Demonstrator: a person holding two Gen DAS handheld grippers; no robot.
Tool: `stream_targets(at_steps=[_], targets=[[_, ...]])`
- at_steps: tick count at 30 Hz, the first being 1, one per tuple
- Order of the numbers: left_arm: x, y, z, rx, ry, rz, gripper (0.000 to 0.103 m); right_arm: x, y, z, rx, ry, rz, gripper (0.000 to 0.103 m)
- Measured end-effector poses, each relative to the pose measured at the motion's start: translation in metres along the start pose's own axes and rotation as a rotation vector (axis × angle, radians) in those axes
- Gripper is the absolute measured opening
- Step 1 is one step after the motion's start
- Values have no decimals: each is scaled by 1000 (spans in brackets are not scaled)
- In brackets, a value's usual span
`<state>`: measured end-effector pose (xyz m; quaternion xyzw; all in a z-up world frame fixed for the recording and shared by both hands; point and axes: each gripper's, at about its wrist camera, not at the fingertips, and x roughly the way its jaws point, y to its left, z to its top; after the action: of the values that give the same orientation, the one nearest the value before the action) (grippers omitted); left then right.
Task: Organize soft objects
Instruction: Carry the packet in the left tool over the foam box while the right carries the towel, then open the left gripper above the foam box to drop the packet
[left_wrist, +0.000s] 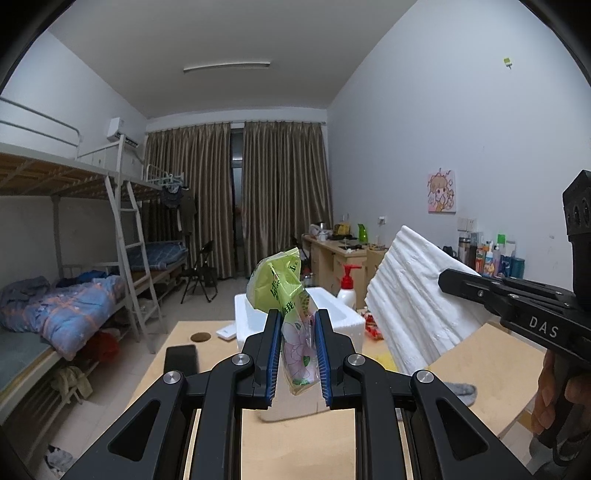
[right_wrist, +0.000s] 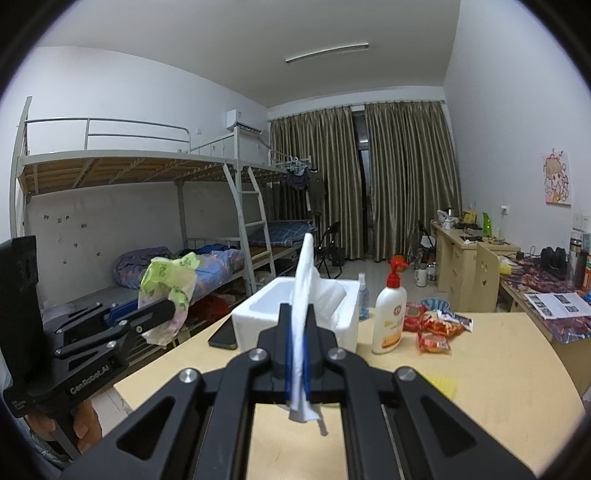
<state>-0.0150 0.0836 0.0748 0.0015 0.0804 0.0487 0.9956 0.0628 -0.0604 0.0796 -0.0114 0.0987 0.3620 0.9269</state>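
My left gripper (left_wrist: 295, 317) is shut on a crumpled green and pink plastic wrapper (left_wrist: 284, 288) that stands up between its blue pads. In the right wrist view the same left gripper (right_wrist: 168, 308) and the wrapper (right_wrist: 170, 277) hang at the left, off the table's edge. My right gripper (right_wrist: 298, 310) is shut on a white stack of tissues (right_wrist: 304, 273), seen edge on. From the left wrist view the tissue stack (left_wrist: 413, 295) is a broad tilted slab in the right gripper (left_wrist: 448, 282). A white foam box (right_wrist: 266, 306) sits open on the tan table (right_wrist: 498, 369) just beyond both grippers.
A lotion bottle (right_wrist: 389, 317) with a red pump, a small spray bottle (right_wrist: 363, 295) and red snack packets (right_wrist: 436, 328) lie right of the box. A phone (right_wrist: 223, 338) lies at its left. A yellow cloth (right_wrist: 443, 384) and a grey sock (left_wrist: 458, 389) lie nearer. Bunk beds (right_wrist: 147, 177) line the left wall.
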Motion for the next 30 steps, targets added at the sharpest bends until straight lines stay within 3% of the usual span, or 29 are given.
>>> stream_targets(at_steps=[17,30], targets=[[62,27,32,-21,6,-34,19,43,-8,30,1,-14,41,7],[136,35,35,-13,93,-70,20,91,-13,37,10,27,64,7]])
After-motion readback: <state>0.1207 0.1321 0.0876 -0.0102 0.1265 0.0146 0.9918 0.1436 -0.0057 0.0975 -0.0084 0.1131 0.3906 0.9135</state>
